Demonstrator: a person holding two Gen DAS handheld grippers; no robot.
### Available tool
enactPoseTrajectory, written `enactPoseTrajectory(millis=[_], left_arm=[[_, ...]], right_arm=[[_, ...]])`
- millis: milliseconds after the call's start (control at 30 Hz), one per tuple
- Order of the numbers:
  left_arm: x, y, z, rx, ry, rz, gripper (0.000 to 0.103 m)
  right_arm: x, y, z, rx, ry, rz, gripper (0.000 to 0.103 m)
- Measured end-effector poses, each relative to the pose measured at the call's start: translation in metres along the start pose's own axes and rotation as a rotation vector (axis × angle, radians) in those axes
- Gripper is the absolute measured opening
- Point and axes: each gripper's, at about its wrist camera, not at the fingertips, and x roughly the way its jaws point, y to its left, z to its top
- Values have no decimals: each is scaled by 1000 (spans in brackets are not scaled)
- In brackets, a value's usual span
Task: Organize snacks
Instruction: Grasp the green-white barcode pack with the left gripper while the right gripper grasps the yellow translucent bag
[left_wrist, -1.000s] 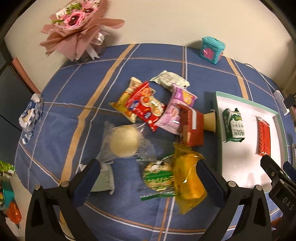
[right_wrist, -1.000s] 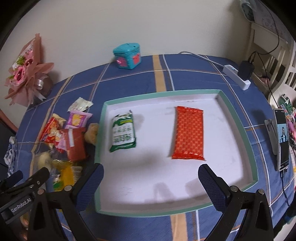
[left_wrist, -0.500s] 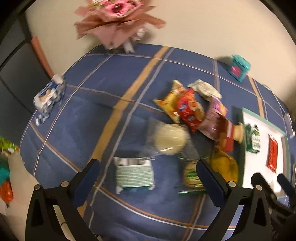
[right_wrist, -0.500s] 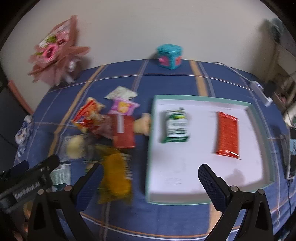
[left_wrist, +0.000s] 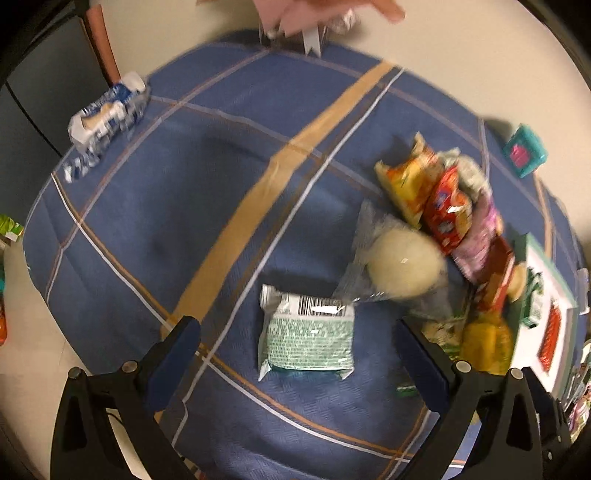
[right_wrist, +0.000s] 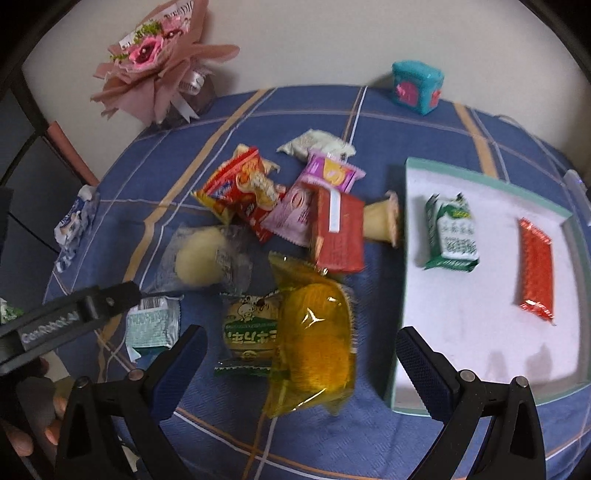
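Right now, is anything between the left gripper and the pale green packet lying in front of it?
Nothing visible. The left gripper is open, and the pale green packet lies flat between its fingers, clear of the wrapped round bun beyond it.

Both wrist views downward, sharing snack pile (left_wrist: 436, 221).

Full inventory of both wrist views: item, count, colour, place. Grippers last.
Shallow tray: 1, white with teal rim, table's right side.
Green-white snack pack: 1, in tray, left part.
Red foil pack: 1, in tray, right part.
Yellow clear-wrapped cake: 1, in front of right gripper.
Pale round bun in clear bag: 1, pile's left.
Mint-green pack: 1, between left gripper fingers' line.
Red box: 1, pile centre.
Other snack packs: several, red, pink, yellow, white, green; piled left of tray.
Teal box: 1, far edge.
Pink bouquet: 1, far left corner.
Blue plaid tablecloth: 1.
Left gripper: open.
Right gripper: open.
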Motion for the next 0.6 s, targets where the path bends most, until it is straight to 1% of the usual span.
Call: enactPoseTrajectory(millis=[100,200,367,500,600], left_arm=[[10,-2,0,2,33,1,103],[19,-4,0,8,57,21,103],[29,-3,0,5,73,36,103],[37,-1,2,0,89,41,103],[41,0,4,2,93,45,103]], right_arm=[[11,-2,-2,1,18,0,103],[15,-6,-2,17,23,14,103],[17,-6,-1,11,16,15,100],[23,-9,-2,15,42,19,98],[26,-10,-2,16,50,15,92]])
